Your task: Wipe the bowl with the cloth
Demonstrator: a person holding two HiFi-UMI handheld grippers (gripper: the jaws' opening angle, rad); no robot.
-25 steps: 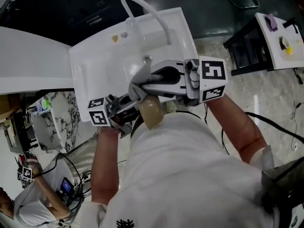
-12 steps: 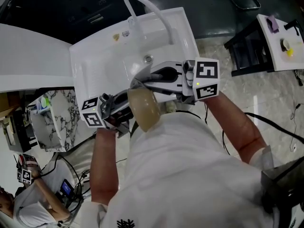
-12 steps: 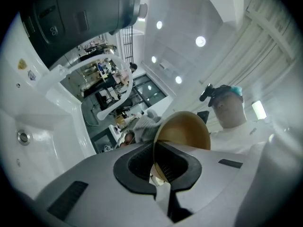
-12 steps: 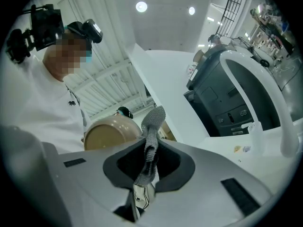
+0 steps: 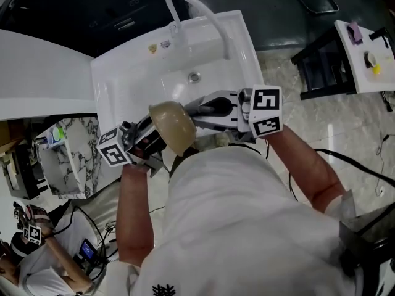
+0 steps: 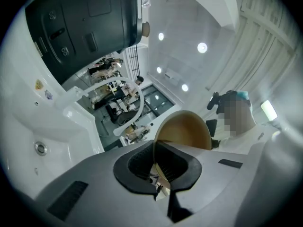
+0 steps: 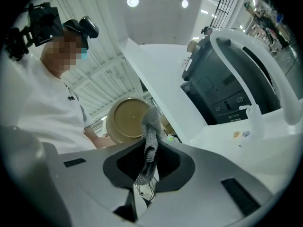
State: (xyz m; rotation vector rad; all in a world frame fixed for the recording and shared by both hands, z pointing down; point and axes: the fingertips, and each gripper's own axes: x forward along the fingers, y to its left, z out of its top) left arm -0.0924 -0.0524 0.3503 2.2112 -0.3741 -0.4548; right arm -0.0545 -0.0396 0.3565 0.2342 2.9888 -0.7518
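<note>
Both forearms reached forward from a white shirt (image 5: 234, 227), the left forearm (image 5: 133, 208) bare and nearly straight, the right forearm (image 5: 308, 165) angled inward. The left gripper (image 5: 155, 135) pointed roughly level toward the right. Its jaws were clenched almost together on the thin rim of the bowl (image 5: 173, 125), which stood on edge above the near lip of the sink. The bowl was round, smooth and tan, with a shallow flat bottom.

The right gripper (image 5: 192, 110) pointed left toward the bowl. Its jaws were pinched on a narrow fold of the cloth (image 7: 150, 141), a grey, knitted-looking rag that stuck up between them. The cloth's tip lay at the bowl's edge; whether it touched could not be told.

Beyond the two grippers sat the glossy white sink (image 5: 123, 73), rectangular, with a small metal drain (image 5: 194, 77) in its basin. A curved white tap (image 5: 196, 10) arched over its far rim.
</note>
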